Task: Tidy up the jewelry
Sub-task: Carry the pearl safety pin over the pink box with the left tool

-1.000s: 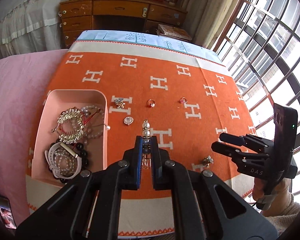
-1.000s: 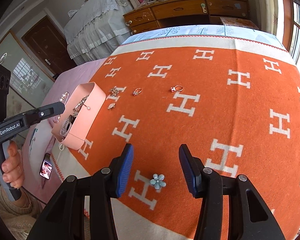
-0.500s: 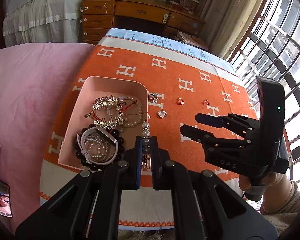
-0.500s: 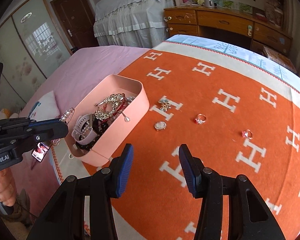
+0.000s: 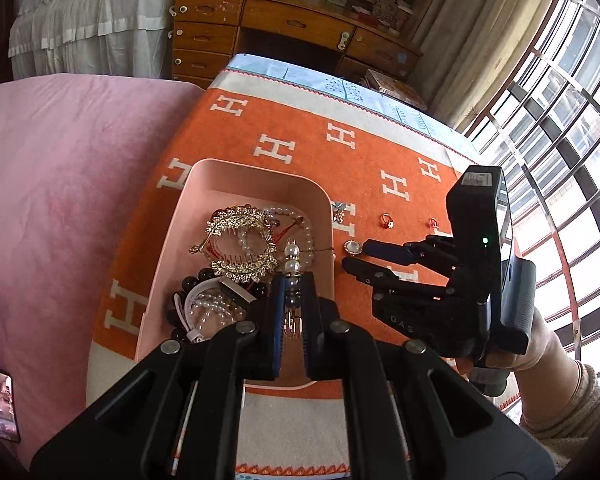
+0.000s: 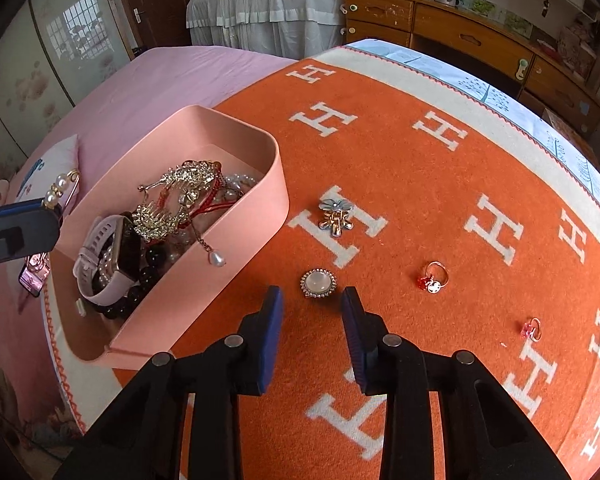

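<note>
My left gripper (image 5: pixel 292 280) is shut on a pearl clip (image 5: pixel 291 264) and holds it above the pink tray (image 5: pixel 236 172). The clip also shows in the right wrist view (image 6: pixel 58 192). The tray (image 6: pixel 256 216) holds a gold hair comb (image 6: pixel 176 196), a pink watch (image 6: pixel 108 268), dark beads and a pearl necklace. My right gripper (image 6: pixel 311 304) is open, just short of a round white brooch (image 6: pixel 318 283) on the orange blanket. It also shows in the left wrist view (image 5: pixel 354 254) beside that brooch (image 5: pixel 353 247).
On the blanket (image 6: pixel 440 184) lie a flower clip (image 6: pixel 334 214), a red ring (image 6: pixel 432 278) and a pink ring (image 6: pixel 531 329). A pink bed (image 5: pixel 60 184) lies left. A wooden desk (image 5: pixel 284 28) stands behind, windows at right. A phone (image 5: pixel 0 402) lies at lower left.
My left gripper has carried the pearl clip left, over the tray. My right gripper has moved up to the round brooch, which now lies just past its open fingers.
</note>
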Motion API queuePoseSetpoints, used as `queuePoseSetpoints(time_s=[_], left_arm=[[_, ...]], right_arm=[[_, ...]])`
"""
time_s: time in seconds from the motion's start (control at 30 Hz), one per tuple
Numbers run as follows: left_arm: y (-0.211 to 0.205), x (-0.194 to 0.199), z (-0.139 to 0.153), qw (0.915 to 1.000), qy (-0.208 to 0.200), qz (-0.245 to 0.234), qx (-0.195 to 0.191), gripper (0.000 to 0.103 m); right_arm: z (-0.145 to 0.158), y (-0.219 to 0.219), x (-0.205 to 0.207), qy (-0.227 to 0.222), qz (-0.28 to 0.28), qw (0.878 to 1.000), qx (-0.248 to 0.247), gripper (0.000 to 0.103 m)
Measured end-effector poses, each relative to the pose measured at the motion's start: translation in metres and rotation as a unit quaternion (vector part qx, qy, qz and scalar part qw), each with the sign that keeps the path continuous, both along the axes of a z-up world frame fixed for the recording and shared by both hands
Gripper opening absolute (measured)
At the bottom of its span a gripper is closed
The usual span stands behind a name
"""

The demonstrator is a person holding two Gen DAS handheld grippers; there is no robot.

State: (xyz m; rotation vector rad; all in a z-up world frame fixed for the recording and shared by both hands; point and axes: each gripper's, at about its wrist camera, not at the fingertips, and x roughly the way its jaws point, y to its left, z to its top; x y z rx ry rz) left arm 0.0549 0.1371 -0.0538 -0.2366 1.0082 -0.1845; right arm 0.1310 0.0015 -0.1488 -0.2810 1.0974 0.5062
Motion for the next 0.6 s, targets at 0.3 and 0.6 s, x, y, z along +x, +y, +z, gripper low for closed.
queuePoseSetpoints(time_s=[0.3,0.6], left_arm=[[0.016,0.007,-0.007,0.9999,0.007,0.012,-0.007,0.005],[0.031,0.004,0.008,0.9995,-0.004,0.017,-0.026,0.005]], right_arm=[[-0.005,0.017,0.001,-0.033,0.024,0.999,-0.035,0.018],[0.06,0.01,-0.012,-0.044,0.002,0.997,0.062,0.018]])
